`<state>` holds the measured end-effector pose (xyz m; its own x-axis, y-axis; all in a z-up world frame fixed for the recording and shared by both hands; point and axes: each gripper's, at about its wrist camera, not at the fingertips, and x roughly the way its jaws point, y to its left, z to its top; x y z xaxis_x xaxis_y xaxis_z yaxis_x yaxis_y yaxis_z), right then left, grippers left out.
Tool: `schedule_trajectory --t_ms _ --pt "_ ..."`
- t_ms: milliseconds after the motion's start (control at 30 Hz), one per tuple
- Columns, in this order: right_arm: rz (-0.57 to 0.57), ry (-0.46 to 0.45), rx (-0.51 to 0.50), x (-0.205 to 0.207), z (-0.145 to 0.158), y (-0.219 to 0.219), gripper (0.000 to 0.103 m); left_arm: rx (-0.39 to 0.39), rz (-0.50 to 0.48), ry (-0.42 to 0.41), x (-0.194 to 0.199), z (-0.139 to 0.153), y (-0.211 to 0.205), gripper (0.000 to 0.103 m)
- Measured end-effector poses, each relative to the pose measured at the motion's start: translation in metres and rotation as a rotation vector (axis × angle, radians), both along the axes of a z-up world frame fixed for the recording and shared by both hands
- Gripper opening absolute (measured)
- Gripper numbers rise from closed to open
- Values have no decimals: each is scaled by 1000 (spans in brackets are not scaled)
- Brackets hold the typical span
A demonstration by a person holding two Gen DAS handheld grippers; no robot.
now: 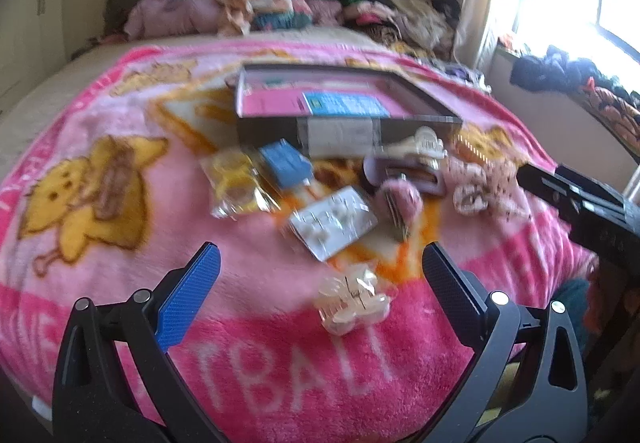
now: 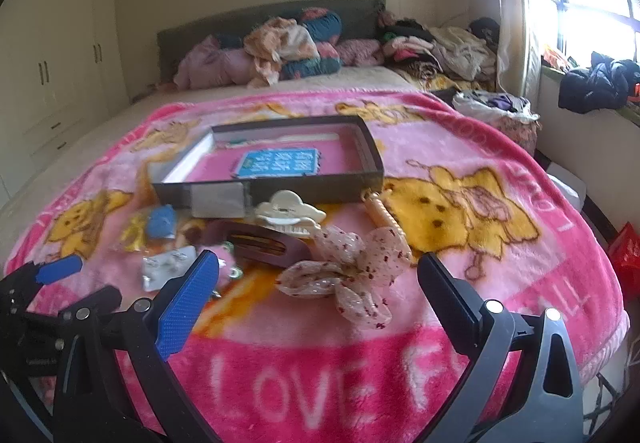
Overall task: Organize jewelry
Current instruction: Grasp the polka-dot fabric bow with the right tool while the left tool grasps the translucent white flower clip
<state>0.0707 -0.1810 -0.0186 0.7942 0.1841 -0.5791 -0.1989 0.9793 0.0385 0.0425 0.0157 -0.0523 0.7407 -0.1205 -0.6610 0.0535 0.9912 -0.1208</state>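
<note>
Blanket [image 2: 500, 147] near edge is bare pile, clear run in. Only a clear hair clip [image 1: 352, 301] sits there, between the spread fingers of the left gripper [image 1: 320, 271]. Middle is jammed: fabric bow [image 2: 344, 271], brown clip [image 2: 260, 243], white claw clip [image 2: 288, 215], earring card [image 1: 332, 223], packets. Open box [image 2: 272, 167] walls off the far side. Right and left edges free.
</note>
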Motion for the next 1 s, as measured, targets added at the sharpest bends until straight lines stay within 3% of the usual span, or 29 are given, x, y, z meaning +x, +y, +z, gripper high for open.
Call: schedule_trajectory --t_ms 167,433,633,767,833,933,967,1000 --pt "-32 59 -3 17 -13 -8 97 -24 -48 47 8 -10 -3 92" --pt "-75 174 24 41 -32 -21 97 20 -105 98 15 -20 -20 91" --pt "-79 232 40 55 -43 -22 93 27 -148 140 20 -27 -28 66" --pt "-84 281 55 63 -50 -24 75 44 -164 160 23 -31 -31 55" --pt "-84 290 60 65 -52 -24 67 52 -169 164 24 -32 -32 44" --pt "-81 296 76 66 -53 -26 46 54 -185 165 23 -32 -34 40" --pt "-72 298 87 65 -53 -27 33 56 -193 161 23 -32 -35 40" --pt "-64 297 97 65 -53 -28 27 56 -202 157 22 -31 -37 40"
